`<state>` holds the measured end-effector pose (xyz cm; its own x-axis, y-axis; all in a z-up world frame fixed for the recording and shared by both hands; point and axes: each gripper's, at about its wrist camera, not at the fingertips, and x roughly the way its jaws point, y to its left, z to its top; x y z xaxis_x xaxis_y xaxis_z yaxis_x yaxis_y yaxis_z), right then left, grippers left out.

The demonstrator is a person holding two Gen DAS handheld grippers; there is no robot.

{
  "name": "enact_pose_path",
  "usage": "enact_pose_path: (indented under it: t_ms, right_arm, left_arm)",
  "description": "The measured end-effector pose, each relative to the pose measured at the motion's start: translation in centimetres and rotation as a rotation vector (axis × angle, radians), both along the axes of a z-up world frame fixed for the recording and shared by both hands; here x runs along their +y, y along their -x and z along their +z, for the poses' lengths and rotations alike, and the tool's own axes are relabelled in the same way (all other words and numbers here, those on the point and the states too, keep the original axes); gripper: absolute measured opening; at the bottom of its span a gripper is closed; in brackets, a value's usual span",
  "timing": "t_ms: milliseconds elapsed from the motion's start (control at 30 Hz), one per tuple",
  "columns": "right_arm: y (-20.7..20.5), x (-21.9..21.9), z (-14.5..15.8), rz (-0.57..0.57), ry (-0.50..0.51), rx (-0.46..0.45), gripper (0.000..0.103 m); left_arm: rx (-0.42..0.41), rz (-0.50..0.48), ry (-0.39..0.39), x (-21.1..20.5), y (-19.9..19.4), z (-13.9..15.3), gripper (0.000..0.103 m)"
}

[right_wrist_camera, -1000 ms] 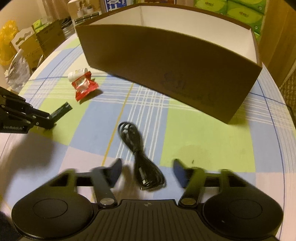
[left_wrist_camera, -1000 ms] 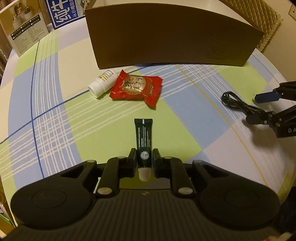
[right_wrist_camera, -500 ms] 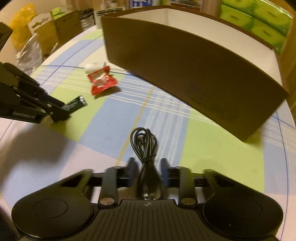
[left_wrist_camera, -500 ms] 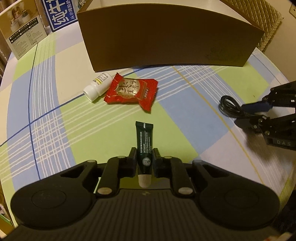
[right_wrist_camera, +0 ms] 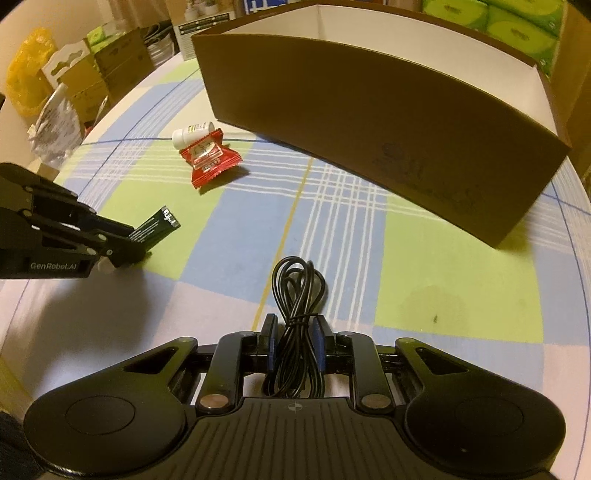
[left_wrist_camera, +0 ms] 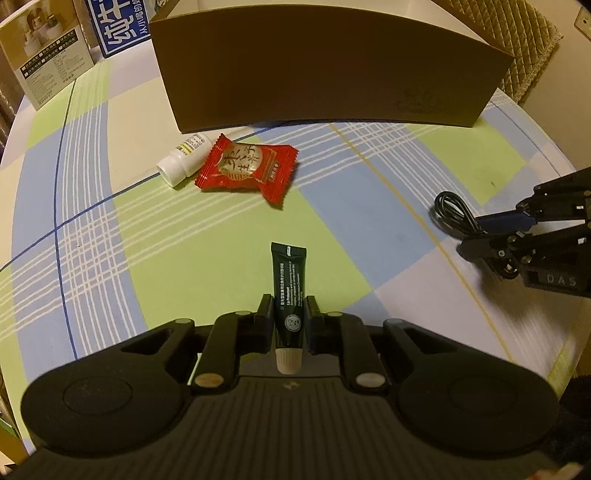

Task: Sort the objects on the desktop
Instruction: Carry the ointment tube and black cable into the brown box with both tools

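Observation:
My left gripper [left_wrist_camera: 289, 307] is shut on a dark green tube [left_wrist_camera: 288, 280] with a beige cap, held just above the checked tablecloth. It also shows at the left of the right wrist view [right_wrist_camera: 140, 236]. My right gripper [right_wrist_camera: 294, 328] is shut on a coiled black cable [right_wrist_camera: 298, 295]; the cable also shows in the left wrist view [left_wrist_camera: 452, 214]. A red snack packet [left_wrist_camera: 247, 168] and a small white bottle [left_wrist_camera: 183, 160] lie side by side in front of the brown cardboard box [left_wrist_camera: 332, 70]. The box stands open-topped at the back [right_wrist_camera: 369, 107].
Printed cartons [left_wrist_camera: 48, 62] stand at the table's far left. Cardboard boxes and bags [right_wrist_camera: 66, 85] sit beyond the table's left edge. Green packs [right_wrist_camera: 517, 18] are behind the box. A woven chair back [left_wrist_camera: 524, 55] is at the far right.
My right gripper has closed on the black cable and lifted it slightly. My left gripper, holding the tube, has moved a little toward the box.

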<state>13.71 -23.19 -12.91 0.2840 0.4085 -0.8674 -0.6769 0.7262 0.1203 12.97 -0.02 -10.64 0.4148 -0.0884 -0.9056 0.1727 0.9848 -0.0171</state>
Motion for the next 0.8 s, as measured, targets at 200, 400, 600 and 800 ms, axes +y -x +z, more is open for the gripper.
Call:
enact_pose_path:
  t_ms: [200,400,600,800]
  right_arm:
    - [-0.2,-0.7,1.5,-0.042,-0.056,0.021,0.017]
    - [-0.6,-1.0,4.2,-0.062,-0.125,0.009,0.017]
    - [-1.7,-1.4,6.4,-0.074,-0.166,-0.022,0.017]
    - [-3.4,-2.0,8.3,-0.092,-0.211,-0.06,0.017]
  left_arm:
    - [-0.033,-0.012,0.01,-0.4,0.1,1.3,0.013]
    - [-0.092,-0.035,0.041,-1.3,-0.4,3.7,0.013]
    - [-0.148,-0.065,0.054,-2.7,-1.8,6.1,0.013]
    - [-0.209,-0.078,0.059,-3.8,-3.8,8.4,0.013]
